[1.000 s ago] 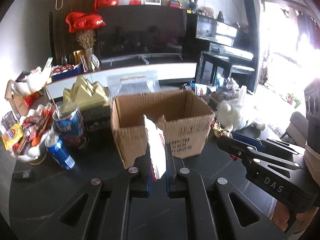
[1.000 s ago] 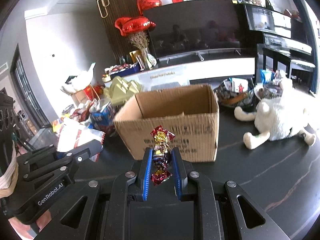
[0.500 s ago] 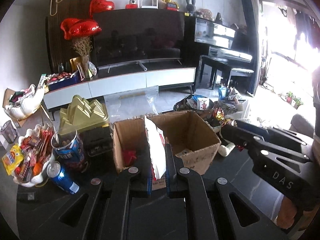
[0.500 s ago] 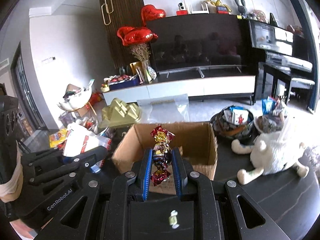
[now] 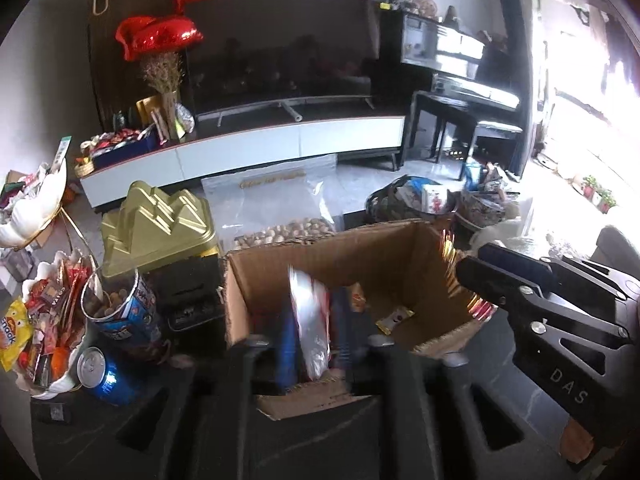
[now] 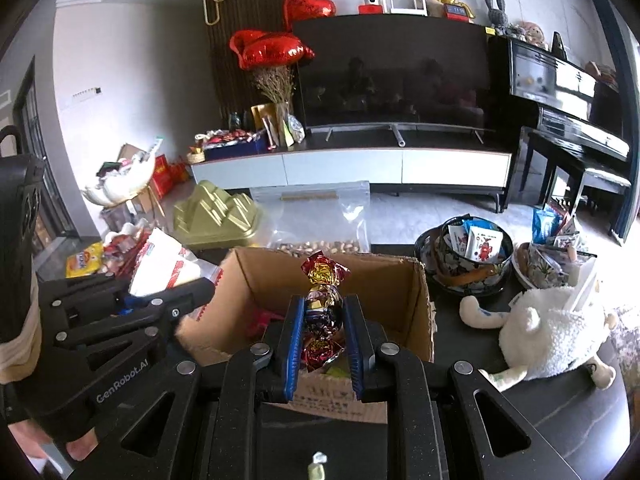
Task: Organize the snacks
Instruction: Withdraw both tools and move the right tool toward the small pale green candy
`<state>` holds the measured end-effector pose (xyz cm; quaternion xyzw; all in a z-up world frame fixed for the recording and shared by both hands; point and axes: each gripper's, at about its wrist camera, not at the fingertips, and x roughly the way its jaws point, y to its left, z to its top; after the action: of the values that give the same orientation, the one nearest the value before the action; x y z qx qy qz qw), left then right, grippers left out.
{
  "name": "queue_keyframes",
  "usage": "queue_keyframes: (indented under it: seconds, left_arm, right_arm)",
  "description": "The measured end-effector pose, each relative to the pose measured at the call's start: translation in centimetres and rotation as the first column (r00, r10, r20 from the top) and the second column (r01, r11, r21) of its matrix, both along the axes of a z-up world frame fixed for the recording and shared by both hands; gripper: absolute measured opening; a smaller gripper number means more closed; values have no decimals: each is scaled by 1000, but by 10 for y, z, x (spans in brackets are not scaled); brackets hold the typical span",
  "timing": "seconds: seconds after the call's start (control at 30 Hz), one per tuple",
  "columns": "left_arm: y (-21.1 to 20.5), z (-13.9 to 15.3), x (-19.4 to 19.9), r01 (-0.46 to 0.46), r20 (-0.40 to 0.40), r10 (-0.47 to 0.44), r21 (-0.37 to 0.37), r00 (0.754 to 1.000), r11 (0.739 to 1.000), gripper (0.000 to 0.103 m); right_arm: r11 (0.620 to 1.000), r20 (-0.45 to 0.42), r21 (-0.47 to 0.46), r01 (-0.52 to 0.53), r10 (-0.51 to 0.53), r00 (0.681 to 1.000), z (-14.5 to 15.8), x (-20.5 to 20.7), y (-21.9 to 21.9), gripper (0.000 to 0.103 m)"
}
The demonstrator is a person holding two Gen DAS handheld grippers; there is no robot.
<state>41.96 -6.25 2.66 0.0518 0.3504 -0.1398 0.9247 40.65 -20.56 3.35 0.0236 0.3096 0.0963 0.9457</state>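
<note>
Both grippers hang over the open box [image 6: 420, 312], which lies directly below and ahead of their tips. The right gripper [image 6: 323, 332] is clamped on a foil candy [image 6: 322, 308] whose long axis runs upright along the fingers, above the box's near wall. The left gripper [image 5: 310, 326] has just been opening; the white packet [image 5: 310, 320] stands on end between its blurred jaws, apparently loose and over the box interior. The left one looks nearer to dropping its load; the candy likely needs only a release.
</note>
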Motion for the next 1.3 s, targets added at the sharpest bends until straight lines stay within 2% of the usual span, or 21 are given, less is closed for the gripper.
queue_keyframes:
  seconds: [0.03, 0.07, 0.13, 0.33, 0.77, 1.07, 1.2, 1.3]
  left_arm:
    - [2, 0, 0, -8, 7, 8, 0, 1000, 1000, 41]
    - [3, 0, -1, -23, 14, 23, 7, 1000, 1000, 46]
    - [8, 0, -5, -59, 28, 58, 21, 998, 998, 46]
    - [22, -1, -28, -109, 34, 108, 15, 994, 994, 46]
    - [41, -18, -92, -138, 8, 138, 5, 990, 990, 47]
    - [45, -38, -119, -157, -1, 157, 37, 988, 987, 60]
    - [47, -54, -124, -172, -40, 173, 32, 984, 985, 66]
    - [45, -68, -123, -179, -61, 183, 58, 981, 982, 67]
  right_arm:
    - [1000, 3, -10, -4, 4, 1000, 0, 1, 0, 23]
    - [1000, 13, -26, -3, 4, 1000, -1, 1, 1, 29]
    - [998, 23, -53, 21, -20, 1000, -3, -1, 2, 40]
    - [999, 14, -49, 7, -6, 1000, -10, -16, 4, 40]
    - [998, 5, -42, -41, 41, 999, -23, -68, 17, 40]
    - [998, -61, -25, -52, 51, 997, -50, -89, 22, 40]
    - [998, -103, -21, -55, 52, 993, -67, -91, 23, 40]
    - [998, -147, -9, -58, 56, 988, -83, -90, 22, 40]
